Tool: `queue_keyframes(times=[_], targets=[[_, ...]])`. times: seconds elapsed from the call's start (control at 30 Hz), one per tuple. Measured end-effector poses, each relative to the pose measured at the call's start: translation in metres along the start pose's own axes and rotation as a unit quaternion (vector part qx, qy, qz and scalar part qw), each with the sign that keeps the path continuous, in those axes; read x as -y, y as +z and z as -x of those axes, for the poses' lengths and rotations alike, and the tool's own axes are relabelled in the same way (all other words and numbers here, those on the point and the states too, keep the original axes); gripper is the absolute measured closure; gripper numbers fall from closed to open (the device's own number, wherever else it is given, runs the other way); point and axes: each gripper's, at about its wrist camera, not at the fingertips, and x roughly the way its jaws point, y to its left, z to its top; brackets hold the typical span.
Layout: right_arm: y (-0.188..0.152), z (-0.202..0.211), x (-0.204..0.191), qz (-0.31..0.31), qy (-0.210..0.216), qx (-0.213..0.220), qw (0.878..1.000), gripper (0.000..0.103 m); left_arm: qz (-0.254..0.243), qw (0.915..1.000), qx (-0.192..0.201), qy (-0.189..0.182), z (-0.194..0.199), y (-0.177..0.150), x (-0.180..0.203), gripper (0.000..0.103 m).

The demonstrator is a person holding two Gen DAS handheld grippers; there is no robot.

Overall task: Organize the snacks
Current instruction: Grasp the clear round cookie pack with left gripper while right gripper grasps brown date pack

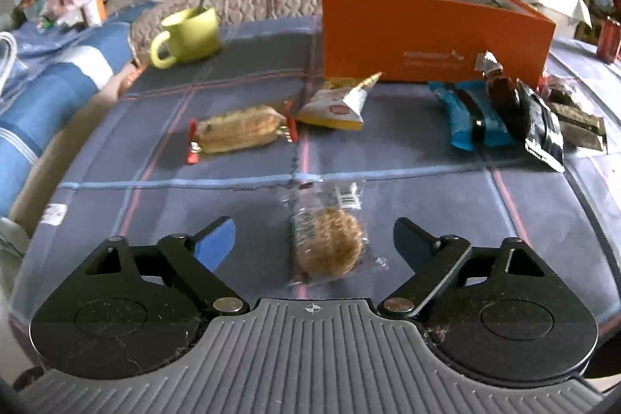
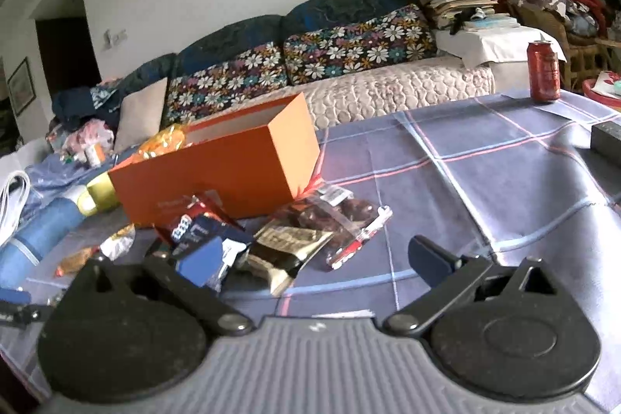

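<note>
Hovering low over the checked tablecloth (image 1: 407, 158), the left gripper (image 1: 314, 239) has its jaws spread wide, and a round cookie in a clear wrapper (image 1: 328, 243) lies flat on the cloth right between them, neither finger (image 1: 215, 239) pressing on it. The wrapper's long axis runs straight away from the camera, its barcode end pointing toward the orange box (image 1: 434, 41).

Farther out, a long wafer pack with red twisted ends (image 1: 240, 132) lies crosswise, left to right, and beside it a small yellow-and-white pouch (image 1: 341, 103) angles its crimped corner up toward the box. A blue packet (image 1: 471, 115) and a dark packet (image 1: 543, 130) sit in a loose pile at the box's right front corner. A yellow-green mug (image 1: 190, 35) with a spoon in it stands off to the left (only its edge peeks out behind the box in the other view).

Over on the right wrist camera, the right gripper (image 2: 316, 258) is also released, jaws at full spread, nothing gripped, hanging just above the pile of packets. This view shows the box (image 2: 217, 169) open-topped with a gold wrapper (image 2: 165, 142) poking out, plus a clear bag of dark pieces (image 2: 341, 216) and a red can (image 2: 544, 70) at the far edge. The cookie is out of sight here.
</note>
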Motion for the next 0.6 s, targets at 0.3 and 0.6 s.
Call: queue_keyframes(times=[0.3, 0.6], targets=[[-0.004, -0.005, 0.007, -0.010, -0.004, -0.016, 1.000, 0.003, -0.008, 0.9993, -0.003, -0.037, -0.021, 0.014, 0.026, 0.103], [0.034, -0.048, -0.011, 0.081, 0.010, -0.060, 0.995, 0.003, -0.006, 0.9989, -0.012, -0.046, -0.039, 0.033, 0.037, 0.101]])
